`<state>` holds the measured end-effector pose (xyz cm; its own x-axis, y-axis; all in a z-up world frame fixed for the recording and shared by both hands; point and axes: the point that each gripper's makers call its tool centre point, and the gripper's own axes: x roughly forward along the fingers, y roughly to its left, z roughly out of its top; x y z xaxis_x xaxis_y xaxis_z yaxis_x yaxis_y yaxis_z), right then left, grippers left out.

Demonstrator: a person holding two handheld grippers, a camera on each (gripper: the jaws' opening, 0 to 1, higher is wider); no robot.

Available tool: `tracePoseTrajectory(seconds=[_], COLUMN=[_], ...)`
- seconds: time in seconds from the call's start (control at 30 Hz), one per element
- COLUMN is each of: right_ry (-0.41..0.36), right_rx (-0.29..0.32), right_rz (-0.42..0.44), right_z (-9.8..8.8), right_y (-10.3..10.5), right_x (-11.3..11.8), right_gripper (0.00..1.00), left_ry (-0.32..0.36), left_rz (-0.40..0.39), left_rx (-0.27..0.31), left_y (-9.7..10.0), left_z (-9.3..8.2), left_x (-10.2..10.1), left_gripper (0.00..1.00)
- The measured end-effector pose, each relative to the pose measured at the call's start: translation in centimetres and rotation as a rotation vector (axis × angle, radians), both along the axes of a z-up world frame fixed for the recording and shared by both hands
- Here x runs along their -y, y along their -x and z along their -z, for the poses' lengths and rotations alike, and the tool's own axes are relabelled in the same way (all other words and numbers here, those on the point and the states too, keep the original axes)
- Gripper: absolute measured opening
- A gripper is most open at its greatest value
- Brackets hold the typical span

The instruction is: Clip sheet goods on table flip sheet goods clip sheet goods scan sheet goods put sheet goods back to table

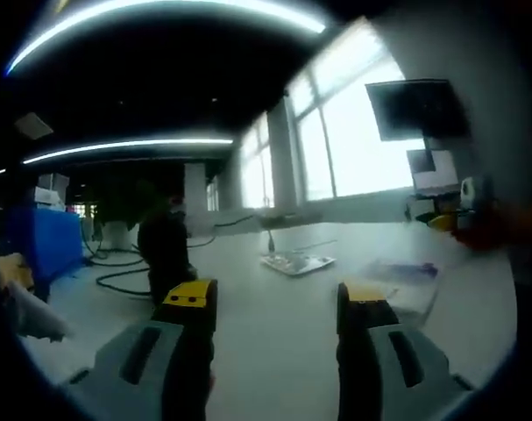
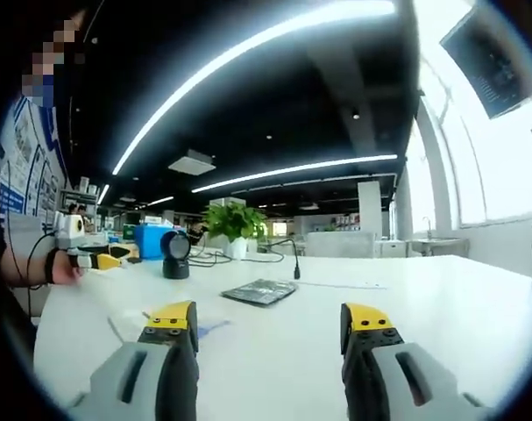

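Note:
A flat shiny packet of sheet goods (image 1: 298, 260) lies on the white table (image 1: 266, 351) ahead of my left gripper (image 1: 276, 298), whose yellow-tipped jaws stand apart with nothing between them. A second pale, purple-edged sheet (image 1: 404, 279) lies to the right of it. In the right gripper view a dark packet (image 2: 261, 291) rests mid-table beyond my right gripper (image 2: 269, 317), open and empty. A black round-headed scanner (image 2: 174, 254) stands behind the packet to the left. A hand holds the left gripper (image 2: 108, 260) at the far left edge.
A pale sheet (image 2: 204, 326) lies by the right gripper's left jaw. A potted plant (image 2: 233, 224), a blue box (image 2: 152, 239) and cables (image 2: 248, 258) sit at the table's far side. A blurred dark upright shape (image 1: 165, 250), a monitor (image 1: 414, 110) and windows show in the left gripper view.

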<state>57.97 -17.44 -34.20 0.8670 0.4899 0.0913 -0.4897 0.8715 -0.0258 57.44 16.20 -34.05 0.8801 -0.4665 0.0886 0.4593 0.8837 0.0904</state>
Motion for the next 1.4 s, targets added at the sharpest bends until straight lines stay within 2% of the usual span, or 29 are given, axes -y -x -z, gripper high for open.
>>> tracePoseTrajectory(seconds=[0.2,0.57,0.87,1.23,1.33,1.4], right_ry=[-0.021,-0.022,-0.027,-0.027,-0.026,-0.018], right_rx=[0.01,0.004,0.017,0.053,0.05,0.045], right_rz=[0.017,0.016,0.015,-0.023,-0.029,-0.029], right_z=[-0.4,-0.2,-0.5,-1.1,-1.1,-0.9], right_y=[0.0,-0.2,-0.2,0.5,0.6,0.5], right_x=[0.6,0.8,1.0,0.4,0.2,0.2], right_gripper=[0.6,0.59,0.58,0.6,0.6,0.6], left_ry=[0.026,0.018,0.008,0.066,0.043,0.003], left_rz=[-0.006,-0.015,0.018,-0.004,-0.021,-0.032], left_rx=[0.006,-0.003,-0.027,-0.053,-0.045,-0.034], left_y=[0.0,-0.2,-0.1,-0.5,-0.4,-0.3], left_z=[-0.3,0.0,0.5,0.5,0.5,0.6], left_x=[-0.4,-0.5,0.3,-0.4,-0.4,-0.3], left_gripper=[0.47,0.47,0.46,0.46,0.46,0.46])
